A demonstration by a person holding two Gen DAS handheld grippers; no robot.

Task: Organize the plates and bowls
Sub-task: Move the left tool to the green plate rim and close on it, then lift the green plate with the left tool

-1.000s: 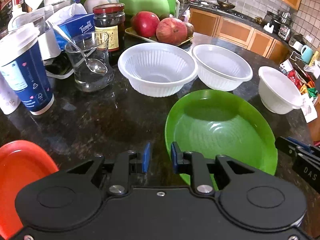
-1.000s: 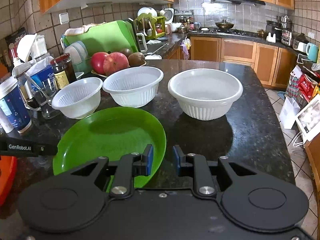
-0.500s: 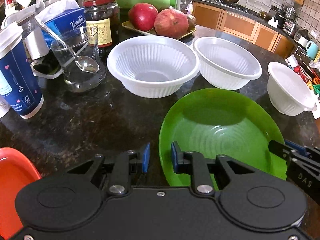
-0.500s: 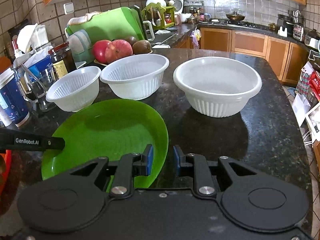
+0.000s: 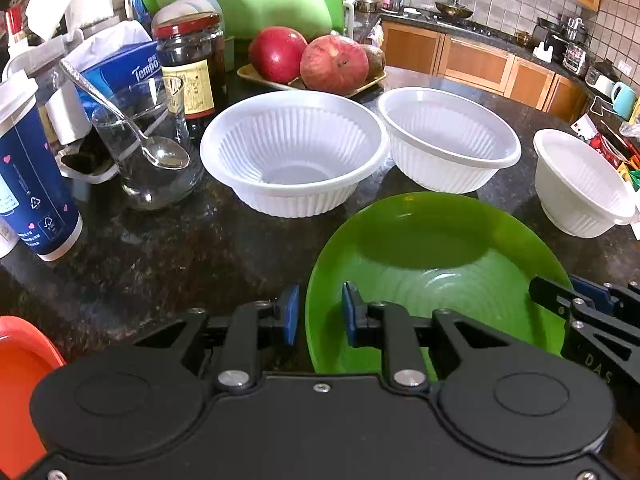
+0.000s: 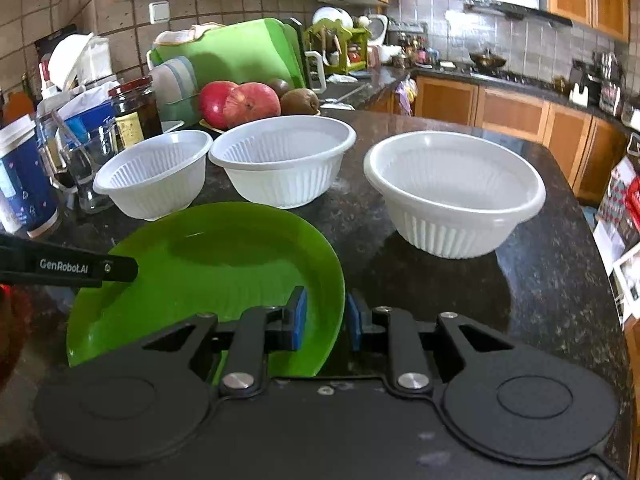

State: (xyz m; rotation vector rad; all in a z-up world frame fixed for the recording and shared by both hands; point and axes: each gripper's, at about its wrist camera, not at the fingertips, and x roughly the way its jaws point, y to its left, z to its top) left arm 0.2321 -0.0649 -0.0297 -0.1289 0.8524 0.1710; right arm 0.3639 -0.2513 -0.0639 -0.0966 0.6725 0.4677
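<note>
Left wrist view showed an orange plate [image 5: 20, 380] at 8 o'clock, the left claw [image 5: 316, 314] parted astride the green plate's [image 5: 440, 264] rim. Three white bowls [image 5: 294, 152] stood unstacked from 11 to 2 o'clock on the table [image 5: 160, 264]. Right claw [image 6: 326, 318] likewise bracketed the rim, unclenched. Sorting looked barely begun.

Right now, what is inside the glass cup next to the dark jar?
A metal spoon leans inside the glass cup, bowl down and handle over the rim. The cup looks otherwise empty, though a little clear liquid cannot be ruled out. The counter under its base is hidden.
</note>
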